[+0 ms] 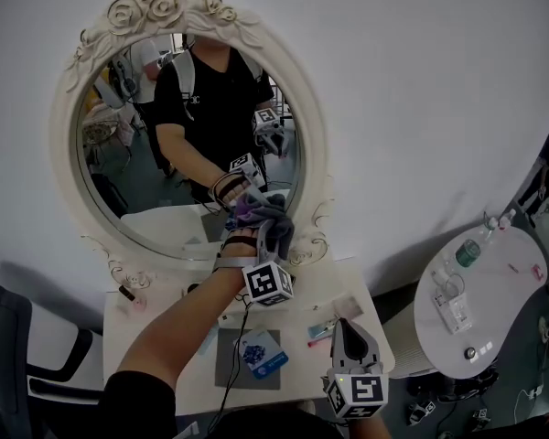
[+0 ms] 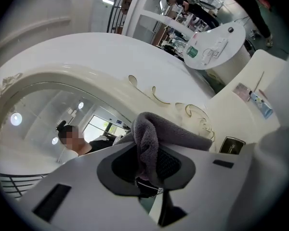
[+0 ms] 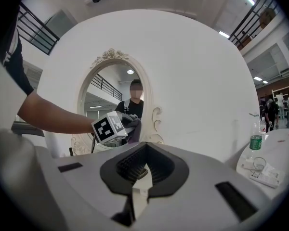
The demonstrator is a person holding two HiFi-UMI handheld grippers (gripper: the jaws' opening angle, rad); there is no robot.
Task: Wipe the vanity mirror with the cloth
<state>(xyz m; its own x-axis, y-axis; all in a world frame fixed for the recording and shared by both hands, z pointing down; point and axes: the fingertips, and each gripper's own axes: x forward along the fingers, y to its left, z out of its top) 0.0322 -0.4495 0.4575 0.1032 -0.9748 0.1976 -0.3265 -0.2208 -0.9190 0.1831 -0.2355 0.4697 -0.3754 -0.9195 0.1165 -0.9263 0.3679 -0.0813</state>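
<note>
Vanity mirror (image 1: pixel 178 144): oval, ornate cream frame, upright at the far edge of the vanity table (image 1: pixel 156 337).
Cloth (image 1: pixel 273 219): grey, bunched, pinched tight in the jaws of the left gripper (image 1: pixel 254 219). It is held against the glass low on the right, near the frame, evidently for wiping.
Right gripper (image 1: pixel 346 329): jaws pressed together, empty, over the table's near right, apparently kept clear of the work.

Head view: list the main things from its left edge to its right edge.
Black chair → left gripper shut on the grey cloth at the lower edge of the mirror → right gripper low over the vanity top → green-labelled bottle standing on the round white table.
</note>
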